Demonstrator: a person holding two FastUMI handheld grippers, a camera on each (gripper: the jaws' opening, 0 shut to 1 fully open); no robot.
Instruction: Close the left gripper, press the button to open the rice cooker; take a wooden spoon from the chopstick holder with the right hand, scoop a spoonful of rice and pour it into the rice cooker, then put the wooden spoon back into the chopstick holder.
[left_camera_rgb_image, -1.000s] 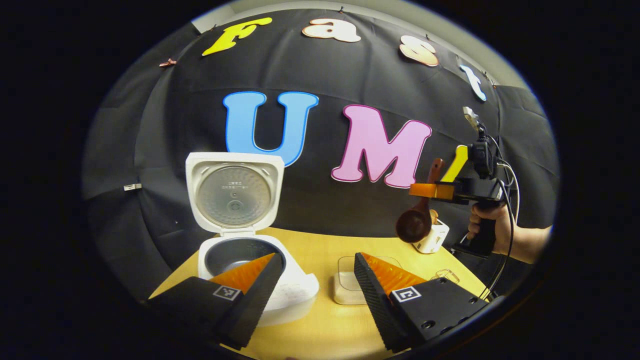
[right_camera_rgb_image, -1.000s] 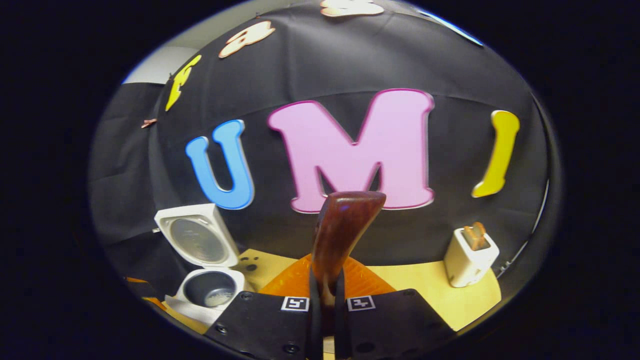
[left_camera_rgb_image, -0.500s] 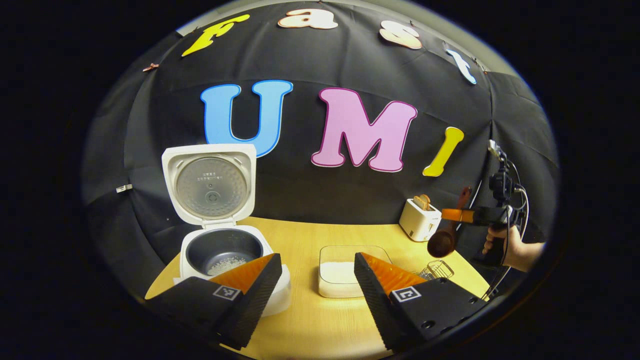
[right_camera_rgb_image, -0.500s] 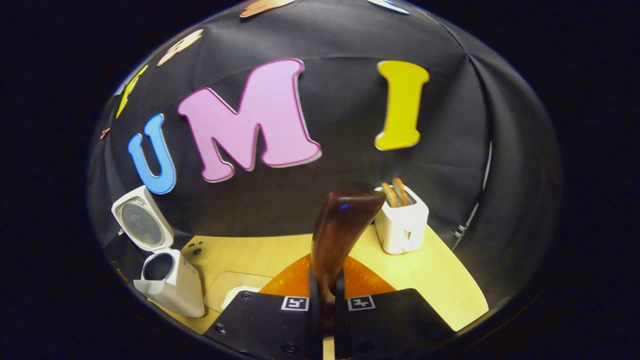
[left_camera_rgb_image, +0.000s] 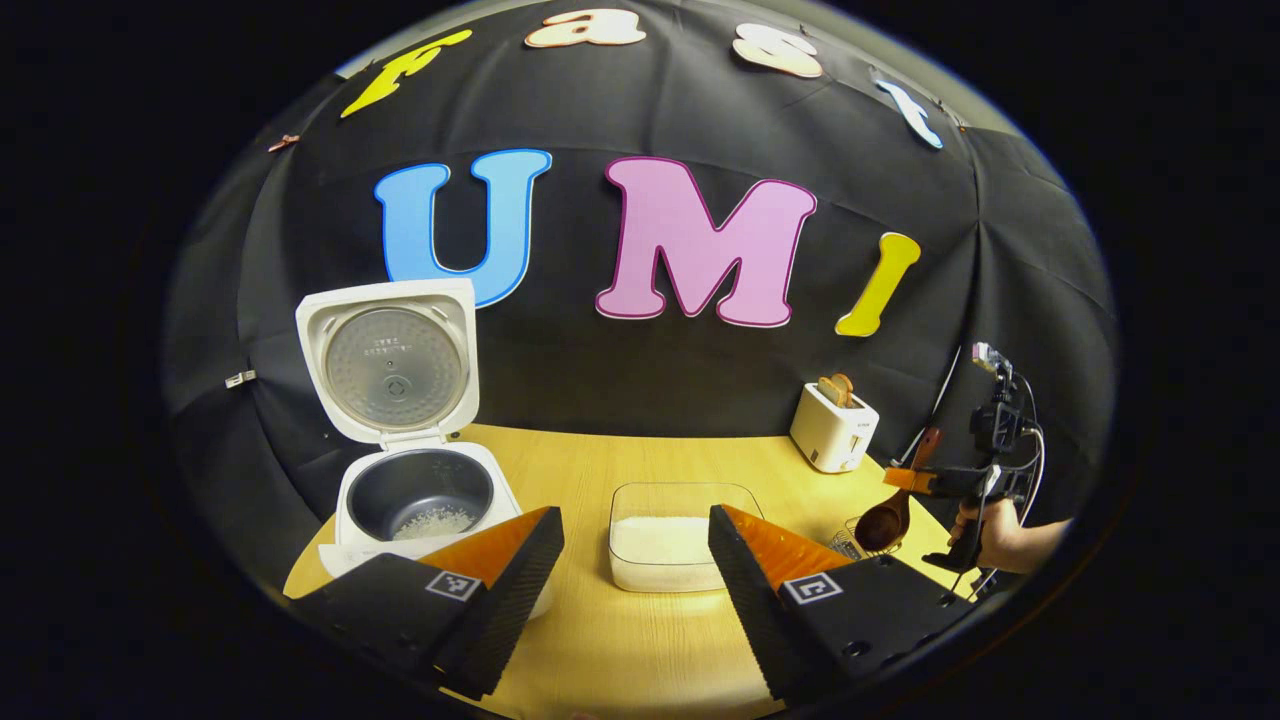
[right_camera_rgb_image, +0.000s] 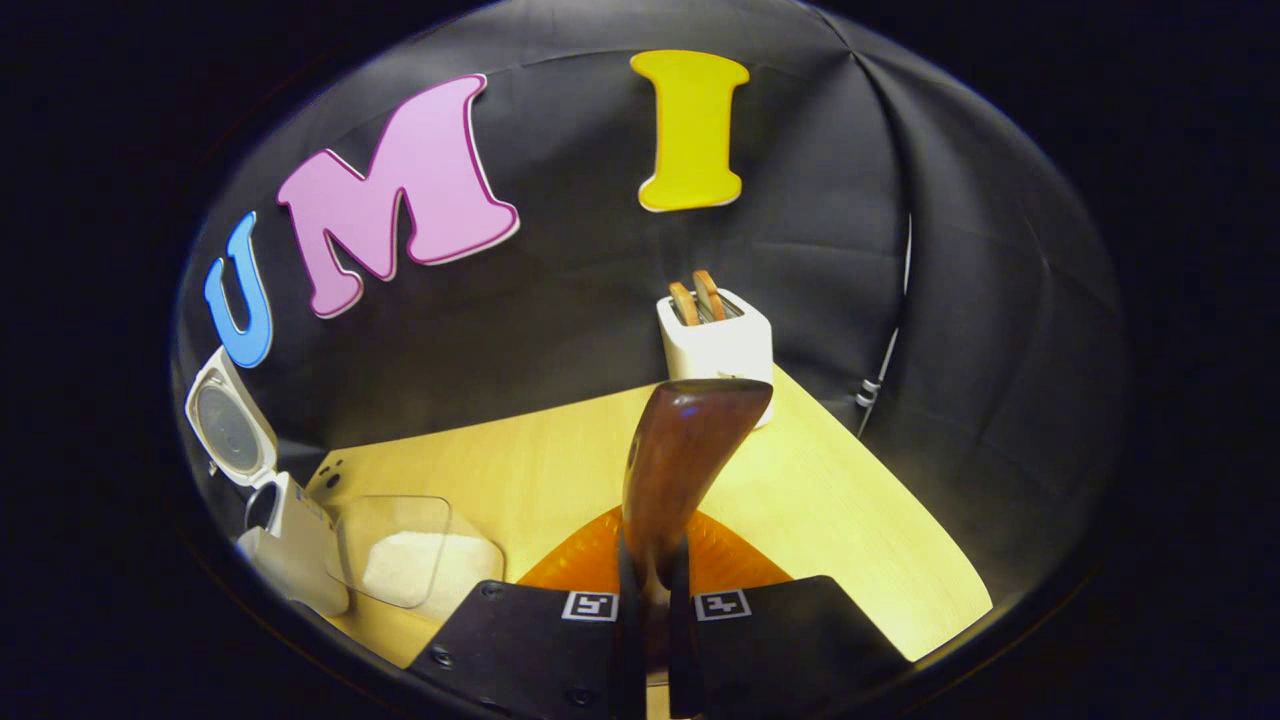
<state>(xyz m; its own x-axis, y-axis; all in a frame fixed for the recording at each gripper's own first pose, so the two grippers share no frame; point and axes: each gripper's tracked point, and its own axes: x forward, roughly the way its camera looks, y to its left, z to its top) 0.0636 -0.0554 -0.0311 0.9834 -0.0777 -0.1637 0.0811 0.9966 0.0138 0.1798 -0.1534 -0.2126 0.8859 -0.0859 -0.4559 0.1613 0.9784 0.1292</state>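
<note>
**Now the spoon hangs over the wire holder**

Biggest of all is the yellow wooden worktop (left_camera_rgb_image: 600, 640). On its left side sits the white rice cooker (left_camera_rgb_image: 400, 470) with its lid standing straight up. Some rice lies at the bottom of its dark pot. Next comes the clear rice box (left_camera_rgb_image: 665, 540) in the middle of the worktop, with white rice inside. At the back right stands a small white toaster (left_camera_rgb_image: 833, 432) with bread poking out of the top.

The left gripper (left_camera_rgb_image: 636, 560) is low in front, near the rice box. Its fingers are spread wide apart and hold nothing.

The right gripper (right_camera_rgb_image: 652, 600) is over the right edge of the worktop, held by a hand (left_camera_rgb_image: 1005, 535). Its fingers are pinching the handle of the wooden spoon (right_camera_rgb_image: 680, 470). In the left gripper view the spoon's bowl hangs down, just above the little wire chopstick holder (left_camera_rgb_image: 852, 543).
</note>
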